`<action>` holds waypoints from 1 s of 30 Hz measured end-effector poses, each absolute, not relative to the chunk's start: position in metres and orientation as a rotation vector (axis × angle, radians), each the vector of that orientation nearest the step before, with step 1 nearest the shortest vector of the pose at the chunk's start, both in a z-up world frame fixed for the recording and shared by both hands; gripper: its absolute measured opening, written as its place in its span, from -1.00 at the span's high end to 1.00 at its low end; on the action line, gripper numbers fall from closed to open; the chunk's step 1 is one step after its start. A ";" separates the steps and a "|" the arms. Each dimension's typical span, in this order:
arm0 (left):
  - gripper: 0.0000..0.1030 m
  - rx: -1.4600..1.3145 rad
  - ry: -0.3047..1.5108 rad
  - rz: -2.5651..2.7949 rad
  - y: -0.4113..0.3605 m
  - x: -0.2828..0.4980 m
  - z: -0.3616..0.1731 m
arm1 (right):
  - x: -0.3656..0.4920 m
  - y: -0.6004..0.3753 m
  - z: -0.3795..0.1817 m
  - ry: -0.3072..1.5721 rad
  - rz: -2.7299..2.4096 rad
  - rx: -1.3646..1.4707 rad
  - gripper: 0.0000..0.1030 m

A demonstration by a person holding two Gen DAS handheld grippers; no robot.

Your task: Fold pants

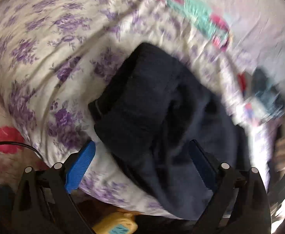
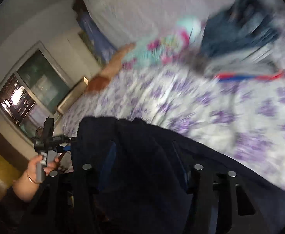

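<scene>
Dark navy pants (image 1: 154, 105) lie bunched in a thick heap on a bed covered by a white sheet with purple flowers (image 1: 45, 44), near the bed's edge. In the left wrist view, the left gripper (image 1: 140, 163) points along the bed toward the heap with its two blue fingers (image 1: 80, 167) spread wide; the left finger stands over bare sheet beside the cloth, while the right finger lies against or over the navy fabric, and nothing is pinched between them. Below it, at the frame's lower edge, a yellow object (image 1: 115, 224) shows partly. In the right wrist view, the right gripper (image 2: 144, 161) is tilted steeply, so that the bed runs diagonally across the frame; a mound of the pants (image 2: 134, 156) rises between and over its fingers, and the blue pads show only as narrow strips on either side of the cloth. The jaws appear parted with fabric filling the gap, though shadow and blur leave it unclear whether they press on it. At left in the same view, the person's left hand (image 2: 35, 167) grips the grey handle of the left gripper (image 2: 64, 148), wrist bent, a thin bangle (image 2: 31, 179) on the forearm, the tool's tip reaching the near edge of the heap. Farther up the bed, motion-blurred, lie a teal and pink cloth (image 2: 162, 44), a dark blue garment (image 2: 238, 25) and a red and blue strip (image 2: 249, 77). A window (image 2: 31, 89) stands in the wall beyond the bed.
</scene>
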State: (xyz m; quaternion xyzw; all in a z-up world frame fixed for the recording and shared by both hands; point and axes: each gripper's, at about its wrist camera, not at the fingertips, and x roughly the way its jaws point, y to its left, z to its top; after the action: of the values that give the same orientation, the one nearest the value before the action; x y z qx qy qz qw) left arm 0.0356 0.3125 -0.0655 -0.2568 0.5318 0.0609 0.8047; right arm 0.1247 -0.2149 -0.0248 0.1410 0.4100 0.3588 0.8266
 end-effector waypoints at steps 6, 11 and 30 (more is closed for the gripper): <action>-0.75 -0.508 1.199 0.152 0.305 0.040 -0.072 | 0.201 -0.132 -0.085 1.267 0.864 0.326 -0.03; -0.76 -0.526 1.205 0.158 0.304 0.045 -0.075 | 0.234 -0.105 -0.092 1.261 0.952 0.439 0.87; -0.72 -0.594 1.118 0.199 0.317 0.026 -0.034 | 0.221 -0.184 -0.028 0.855 0.703 0.455 0.04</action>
State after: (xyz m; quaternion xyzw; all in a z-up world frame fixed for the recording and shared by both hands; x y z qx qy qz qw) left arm 0.0263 0.3167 -0.0340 -0.2772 0.5214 0.0928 0.8017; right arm 0.2206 -0.1838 -0.0277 0.2144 0.4024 0.3308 0.8262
